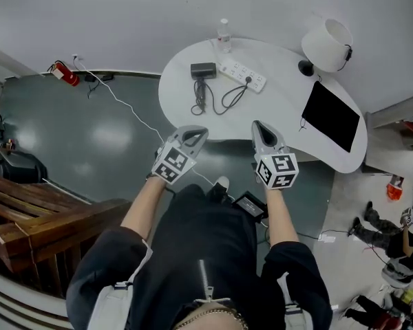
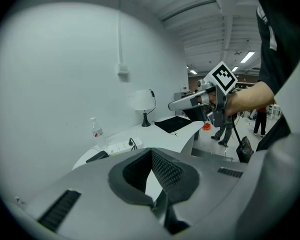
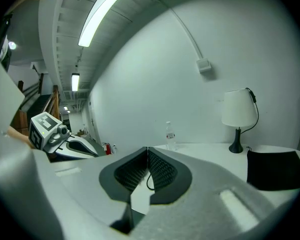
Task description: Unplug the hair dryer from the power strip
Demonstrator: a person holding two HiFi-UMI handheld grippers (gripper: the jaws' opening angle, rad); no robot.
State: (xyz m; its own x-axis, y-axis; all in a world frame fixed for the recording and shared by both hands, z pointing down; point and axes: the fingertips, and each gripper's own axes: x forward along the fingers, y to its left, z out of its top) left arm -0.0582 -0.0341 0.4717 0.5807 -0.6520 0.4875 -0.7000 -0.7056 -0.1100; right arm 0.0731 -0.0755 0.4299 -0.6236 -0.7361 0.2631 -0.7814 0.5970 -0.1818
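Observation:
A white power strip (image 1: 241,73) lies on the white table (image 1: 275,126), with a black plug (image 1: 248,80) seated in it and a looped black cord trailing off. The black hair dryer (image 1: 203,69) rests left of the strip, its cord bunched in front of it. My left gripper (image 1: 198,130) and right gripper (image 1: 257,124) hover side by side at the table's near edge, short of both. Each is shut with nothing between its jaws. The left gripper view shows its shut tips (image 2: 151,150) below the strip (image 2: 121,145). The right gripper (image 3: 148,149) points over the table.
A water bottle (image 1: 224,38) stands behind the strip. A white lamp (image 1: 327,45) and a black mat (image 1: 330,115) take up the table's right part. A white cable crosses the floor on the left toward a red extinguisher (image 1: 67,74). Wooden benches (image 1: 27,205) sit at the left.

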